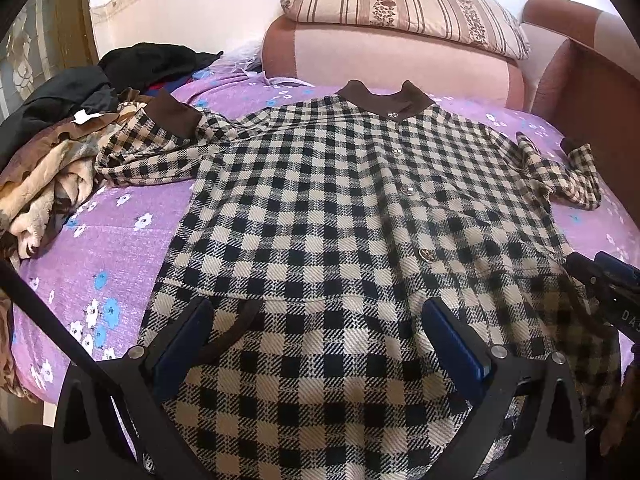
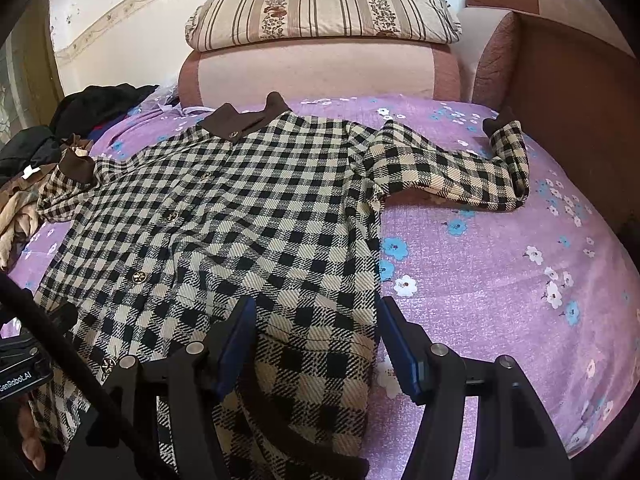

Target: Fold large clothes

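Note:
A black-and-cream checked coat (image 1: 328, 200) with a brown collar and brown cuffs lies front-up on a purple flowered bed; it also shows in the right wrist view (image 2: 224, 216). Both sleeves are spread out to the sides. My left gripper (image 1: 316, 320) is open over the coat's lower left part, its blue pads (image 1: 184, 340) apart above the cloth. My right gripper (image 2: 316, 324) is open over the coat's lower right edge, the fabric lying between its pads (image 2: 236, 340). The right gripper also shows at the left wrist view's right edge (image 1: 612, 284).
A pile of other clothes (image 1: 60, 152) lies at the bed's left side. A pink sofa cushion (image 1: 384, 56) and a striped pillow (image 1: 400, 0) stand at the back. A brown armrest (image 2: 568, 112) borders the right. The purple sheet (image 2: 500, 280) lies right of the coat.

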### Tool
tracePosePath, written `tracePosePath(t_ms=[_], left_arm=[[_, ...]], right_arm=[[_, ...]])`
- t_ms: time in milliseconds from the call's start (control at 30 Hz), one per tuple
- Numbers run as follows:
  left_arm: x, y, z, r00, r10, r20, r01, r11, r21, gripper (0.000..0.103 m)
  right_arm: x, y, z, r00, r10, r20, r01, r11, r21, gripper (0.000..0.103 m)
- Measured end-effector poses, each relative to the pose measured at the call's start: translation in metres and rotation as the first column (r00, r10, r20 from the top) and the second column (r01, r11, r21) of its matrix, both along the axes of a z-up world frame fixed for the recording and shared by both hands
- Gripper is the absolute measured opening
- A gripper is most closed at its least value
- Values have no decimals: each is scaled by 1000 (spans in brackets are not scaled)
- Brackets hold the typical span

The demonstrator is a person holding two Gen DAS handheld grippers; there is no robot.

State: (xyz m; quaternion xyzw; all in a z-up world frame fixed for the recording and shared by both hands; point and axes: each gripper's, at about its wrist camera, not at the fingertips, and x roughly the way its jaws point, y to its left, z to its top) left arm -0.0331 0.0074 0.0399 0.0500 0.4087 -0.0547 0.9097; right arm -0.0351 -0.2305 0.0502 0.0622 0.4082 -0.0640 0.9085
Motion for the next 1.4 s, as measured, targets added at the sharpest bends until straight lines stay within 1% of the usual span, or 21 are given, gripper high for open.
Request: tracePosePath(t_ms=[1400], left_arm=[[-3,-3,-4,1000,-17,-11,17,1000,9,103]], right_arm=[[0,-3,-7,999,-28,-14,28,1000,-1,69]])
